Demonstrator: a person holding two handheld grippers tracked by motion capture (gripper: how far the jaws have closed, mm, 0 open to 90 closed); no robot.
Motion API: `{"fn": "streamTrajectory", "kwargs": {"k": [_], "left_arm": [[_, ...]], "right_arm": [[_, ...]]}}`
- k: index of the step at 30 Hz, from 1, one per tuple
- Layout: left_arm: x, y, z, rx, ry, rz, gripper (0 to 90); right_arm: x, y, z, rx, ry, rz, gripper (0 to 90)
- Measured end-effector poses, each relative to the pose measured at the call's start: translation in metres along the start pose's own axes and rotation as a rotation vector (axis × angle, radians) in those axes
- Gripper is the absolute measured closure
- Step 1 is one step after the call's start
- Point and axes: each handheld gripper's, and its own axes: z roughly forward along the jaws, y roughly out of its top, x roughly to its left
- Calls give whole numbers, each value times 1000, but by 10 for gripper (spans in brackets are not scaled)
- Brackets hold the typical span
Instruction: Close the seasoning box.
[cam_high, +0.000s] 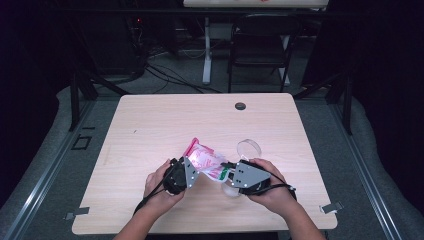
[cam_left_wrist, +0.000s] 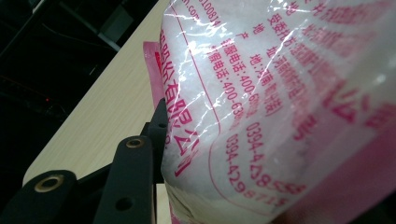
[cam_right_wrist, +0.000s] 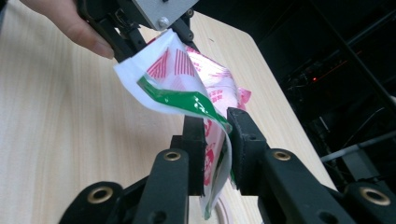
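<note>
Pink-and-white bag (cam_high: 206, 161) hangs over the table's near middle, left gripper (cam_high: 189, 172) clamped on it, right gripper (cam_right_wrist: 217, 140) pinching its green-striped edge. Thin film there could slip or tear.

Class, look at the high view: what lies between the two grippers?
The pink-printed plastic bag spans from left gripper to right gripper; both hold it above the table.

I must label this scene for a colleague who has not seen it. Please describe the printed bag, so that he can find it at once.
Look at the light wooden table, near its front edge where two hands meet. The bag hangs between the left hand-held gripper and the right hand-held gripper. Unlike the clear tape roll behind it, it is white plastic with pink print and a green stripe.
</note>
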Motion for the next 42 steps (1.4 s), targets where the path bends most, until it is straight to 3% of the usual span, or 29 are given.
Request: {"fn": "streamTrajectory", "kwargs": {"k": [6, 12, 15, 19, 30, 37, 42], "left_arm": [[0, 4, 2, 0, -10, 19, 585], [-2, 8, 4, -18, -5, 37, 585], [-2, 9, 3, -18, 8, 50, 585], [-5, 8, 1, -17, 22, 68, 586], [-7, 7, 0, -26, 63, 96, 586], [-9, 8, 1, -38, 86, 125, 586], [-10, 8, 2, -36, 93, 143, 586]], "right_arm": [[-1, -3, -2, 3, 14, 29, 836], [-2, -6, -6, 5, 17, 88, 896], [-5, -9, -8, -4, 36, 140, 900], [-5, -10, -8, -13, 47, 172, 900], [-6, -14, -7, -28, 64, 230, 900], [-7, -20, -8, -41, 85, 292, 900], [-4, -23, -8, -35, 77, 315, 900]]}}
